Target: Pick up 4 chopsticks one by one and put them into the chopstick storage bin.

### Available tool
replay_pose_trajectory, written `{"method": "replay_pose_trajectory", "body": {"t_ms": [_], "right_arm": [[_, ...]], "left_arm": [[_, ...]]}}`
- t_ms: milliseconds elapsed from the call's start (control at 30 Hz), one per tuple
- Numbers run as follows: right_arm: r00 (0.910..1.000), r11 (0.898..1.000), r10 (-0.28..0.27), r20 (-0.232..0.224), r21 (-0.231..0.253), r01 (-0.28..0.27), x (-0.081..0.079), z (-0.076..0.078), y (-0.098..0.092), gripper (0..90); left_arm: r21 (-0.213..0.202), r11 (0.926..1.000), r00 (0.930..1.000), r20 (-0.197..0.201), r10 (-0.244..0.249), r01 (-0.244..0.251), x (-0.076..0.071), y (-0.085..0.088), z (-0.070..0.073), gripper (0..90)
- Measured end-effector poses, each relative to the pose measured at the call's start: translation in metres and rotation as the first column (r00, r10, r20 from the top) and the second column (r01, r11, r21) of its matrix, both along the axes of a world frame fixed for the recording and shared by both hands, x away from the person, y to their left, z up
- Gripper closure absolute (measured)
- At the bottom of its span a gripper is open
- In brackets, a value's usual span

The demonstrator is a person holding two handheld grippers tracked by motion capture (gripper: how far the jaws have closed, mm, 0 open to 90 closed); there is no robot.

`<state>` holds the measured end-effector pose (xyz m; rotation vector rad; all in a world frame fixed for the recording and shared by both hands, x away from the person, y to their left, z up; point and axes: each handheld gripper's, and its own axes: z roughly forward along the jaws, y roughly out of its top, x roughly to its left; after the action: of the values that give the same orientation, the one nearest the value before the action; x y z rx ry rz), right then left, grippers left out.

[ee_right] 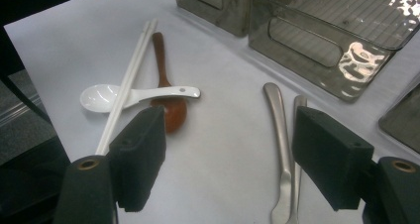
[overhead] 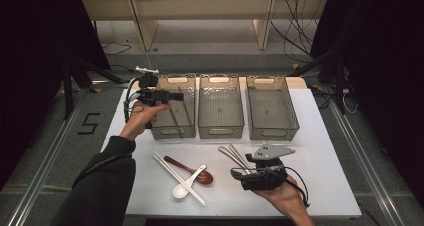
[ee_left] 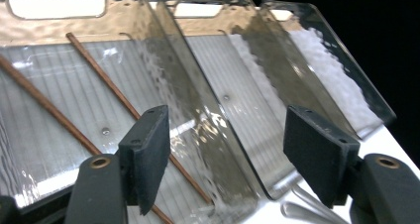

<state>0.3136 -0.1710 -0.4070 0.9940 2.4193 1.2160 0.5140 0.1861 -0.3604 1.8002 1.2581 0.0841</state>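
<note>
Bins: three smoky, ribbed clear-plastic bins (overhead: 220, 108) in a row; left one holds thin brown chopsticks (ee_left: 119, 100).
Left gripper (overhead: 175, 96): jaws spread, over left bin.
Right gripper (overhead: 239, 175): jaws spread, above smooth metal utensils (ee_right: 285, 135).
Table (overhead: 325, 176): glossy white spoon (ee_right: 133, 96), brown spoon (ee_right: 168, 92), white chopsticks (ee_right: 126, 83).

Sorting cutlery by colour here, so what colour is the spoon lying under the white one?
Reddish brown spoon, clearest in the right gripper view.

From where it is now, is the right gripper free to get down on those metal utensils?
Probably yes. The right gripper is open and low over the metal utensils, which lie bare on the white table, apart from the white spoon and bins.
</note>
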Motion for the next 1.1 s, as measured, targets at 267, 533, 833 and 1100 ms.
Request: {"method": "replay_pose_trajectory", "body": {"t_ms": [267, 533, 833, 1100], "right_arm": [[1.0000, 1.000, -0.001, 0.007, 0.003, 0.001, -0.001, 0.000, -0.001, 30.1], [0.9999, 1.000, -0.005, 0.014, 0.016, 0.004, -0.004, -0.001, -0.005, 29.8], [0.9999, 1.000, -0.016, 0.000, 0.019, 0.016, -0.008, -0.005, -0.010, 29.8], [0.9999, 1.000, -0.017, -0.003, 0.019, 0.017, -0.009, -0.007, -0.012, 29.8]], "left_arm": [[0.121, 0.9841, 0.9875, 0.073, -0.140, 0.130, -0.044, 0.004, 0.006, 30.7], [0.203, 0.9509, 0.9643, 0.077, -0.253, 0.234, -0.081, 0.004, -0.013, 28.4], [0.281, 0.9288, 0.9626, 0.053, -0.266, 0.241, -0.096, 0.009, -0.035, 30.5], [0.335, 0.9161, 0.9682, 0.038, -0.247, 0.221, -0.100, 0.013, -0.056, 35.2]]}}
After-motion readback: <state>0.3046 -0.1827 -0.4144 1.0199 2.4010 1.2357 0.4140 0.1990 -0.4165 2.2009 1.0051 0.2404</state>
